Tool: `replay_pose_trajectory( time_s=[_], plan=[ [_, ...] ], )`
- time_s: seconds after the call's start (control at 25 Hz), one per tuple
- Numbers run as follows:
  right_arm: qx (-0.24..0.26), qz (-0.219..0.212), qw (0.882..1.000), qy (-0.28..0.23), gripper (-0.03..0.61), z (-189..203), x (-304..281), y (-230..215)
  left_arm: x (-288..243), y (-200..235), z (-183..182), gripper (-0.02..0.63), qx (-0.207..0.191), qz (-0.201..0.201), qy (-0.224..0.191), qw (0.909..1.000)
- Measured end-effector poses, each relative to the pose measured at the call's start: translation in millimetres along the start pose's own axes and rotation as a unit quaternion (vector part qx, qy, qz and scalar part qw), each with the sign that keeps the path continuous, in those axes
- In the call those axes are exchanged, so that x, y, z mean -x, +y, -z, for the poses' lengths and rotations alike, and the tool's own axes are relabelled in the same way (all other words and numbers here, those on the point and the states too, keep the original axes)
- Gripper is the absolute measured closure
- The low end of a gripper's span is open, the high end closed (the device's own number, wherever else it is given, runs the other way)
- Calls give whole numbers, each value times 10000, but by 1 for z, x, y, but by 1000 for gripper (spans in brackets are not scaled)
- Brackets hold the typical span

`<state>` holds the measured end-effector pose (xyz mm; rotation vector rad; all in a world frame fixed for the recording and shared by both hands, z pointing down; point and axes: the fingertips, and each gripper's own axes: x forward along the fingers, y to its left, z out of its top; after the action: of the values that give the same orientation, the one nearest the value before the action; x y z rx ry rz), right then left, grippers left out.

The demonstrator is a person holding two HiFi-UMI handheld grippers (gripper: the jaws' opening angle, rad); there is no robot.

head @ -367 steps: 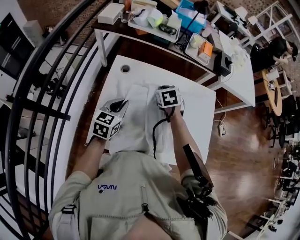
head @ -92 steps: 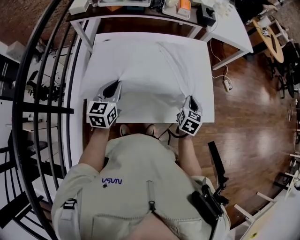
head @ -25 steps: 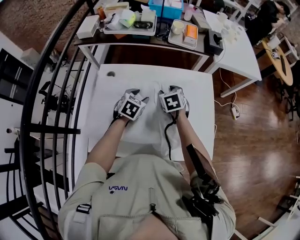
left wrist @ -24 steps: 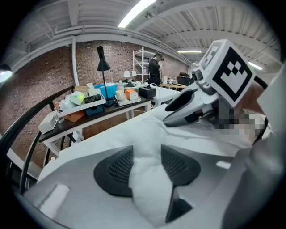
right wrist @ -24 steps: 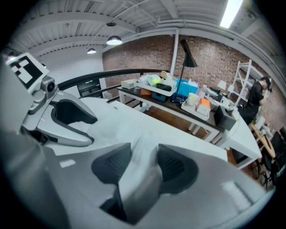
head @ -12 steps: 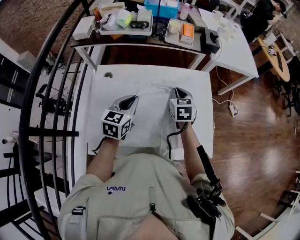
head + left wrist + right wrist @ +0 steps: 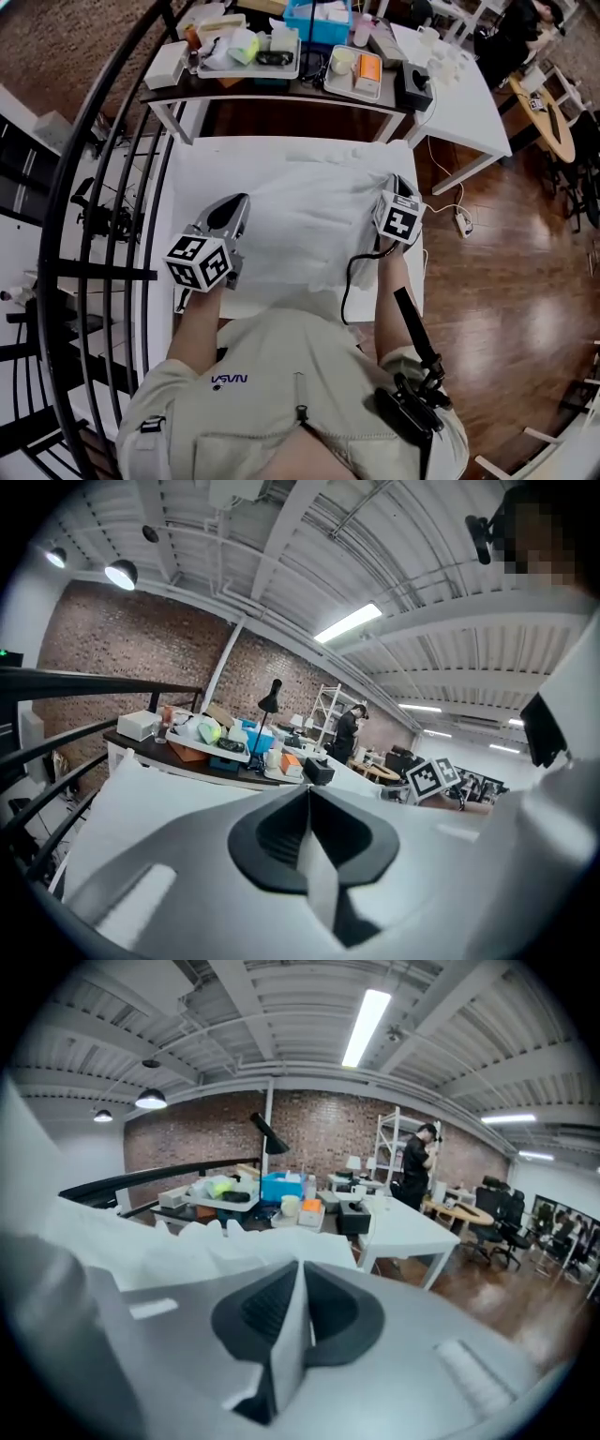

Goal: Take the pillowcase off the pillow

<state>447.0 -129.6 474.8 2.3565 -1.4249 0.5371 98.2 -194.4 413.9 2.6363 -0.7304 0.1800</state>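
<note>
Both the left hand-held gripper (image 7: 229,213) and right hand-held gripper (image 7: 400,185) clamp the pillowcase (image 7: 300,211), spread wide, probably to strip it.

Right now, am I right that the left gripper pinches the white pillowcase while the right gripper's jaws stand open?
Not quite. The right gripper is shut too, on a fold of the pillowcase, as the right gripper view shows. The left gripper does pinch the pillowcase.
</note>
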Motion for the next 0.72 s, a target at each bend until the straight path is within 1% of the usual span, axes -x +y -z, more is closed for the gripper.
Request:
replay_pose_trajectory(
  time_s=[0.08,0.2,0.28,0.36,0.44,0.48,0.56,0.6,0.68,0.72],
  plan=[
    [-103,33,9997,225,568,23,-5,-6,-4,1,10,604,-18,-6,88,10000],
    [19,-201,9988,439,568,48,-15,0,-27,11,38,604,-265,-77,402,9988],
    [131,-455,9982,360,566,50,-17,11,-48,20,60,604,-516,-120,668,9964],
    [199,-679,9972,226,553,47,-16,23,-65,27,73,601,-754,-180,853,9933],
    [161,-894,9958,87,500,41,-10,35,-76,30,75,598,-902,-198,886,9918],
    [108,-993,9950,0,483,38,-5,39,-80,29,74,595,-956,-174,872,9914],
    [-6,-1128,9934,-197,455,33,8,46,-84,25,69,572,-1087,-86,810,9907],
    [-62,-1170,9927,-286,449,32,16,49,-83,21,66,541,-1194,-41,783,9897],
    [-171,-1198,9917,-429,449,33,36,53,-75,9,63,446,-1495,47,774,9857],
    [-222,-1179,9915,-494,449,36,47,55,-69,1,63,421,-1662,112,797,9828]
  ],
)
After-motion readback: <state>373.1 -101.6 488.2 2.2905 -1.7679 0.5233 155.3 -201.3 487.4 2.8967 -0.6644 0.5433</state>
